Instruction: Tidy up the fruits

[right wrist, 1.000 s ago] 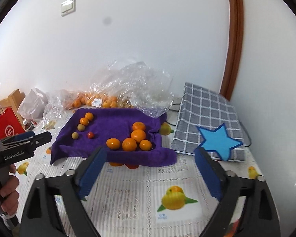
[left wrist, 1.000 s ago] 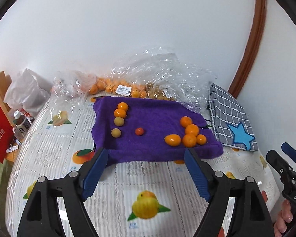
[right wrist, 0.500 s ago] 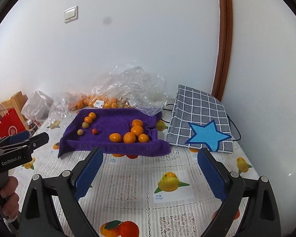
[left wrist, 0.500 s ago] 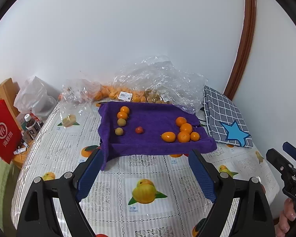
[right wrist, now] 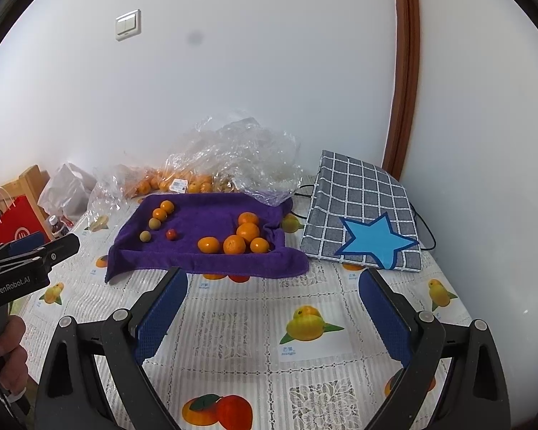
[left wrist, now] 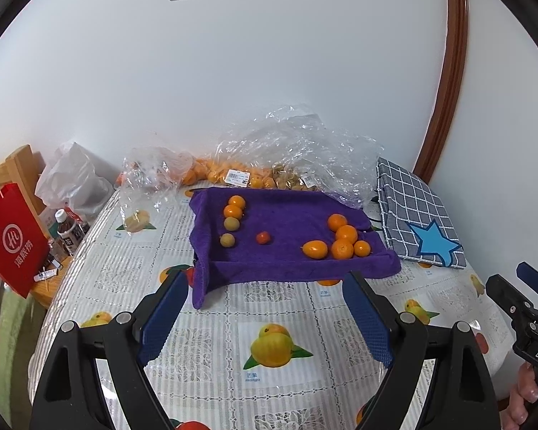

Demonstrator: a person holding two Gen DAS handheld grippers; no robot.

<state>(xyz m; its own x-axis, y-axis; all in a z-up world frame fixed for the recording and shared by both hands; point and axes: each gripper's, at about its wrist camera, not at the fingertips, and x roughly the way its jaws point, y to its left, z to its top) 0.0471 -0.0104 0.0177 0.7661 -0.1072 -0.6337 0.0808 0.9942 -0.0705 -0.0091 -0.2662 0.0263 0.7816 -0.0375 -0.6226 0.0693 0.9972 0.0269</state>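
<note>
A purple towel [left wrist: 287, 247] [right wrist: 197, 254] lies on the table with fruit on it. Several oranges [left wrist: 342, 242] [right wrist: 242, 238] cluster at its right. A line of two oranges [left wrist: 235, 207] and two greenish fruits [left wrist: 227, 240] runs along its left, with a small red fruit [left wrist: 263, 237] [right wrist: 171, 234] near the middle. My left gripper [left wrist: 267, 317] is open and empty, short of the towel's front edge. My right gripper [right wrist: 272, 313] is open and empty, in front of the towel's right corner.
Clear plastic bags [left wrist: 290, 157] with more oranges lie behind the towel by the wall. A grey checked bag with a blue star [right wrist: 362, 225] lies at the right. A red paper bag [left wrist: 12, 236], bottles and a white bag stand at the left table edge.
Both grippers have pulled back and up from the towel, so more of the table and wall shows. Both stay open and empty. The fruit has not moved.
</note>
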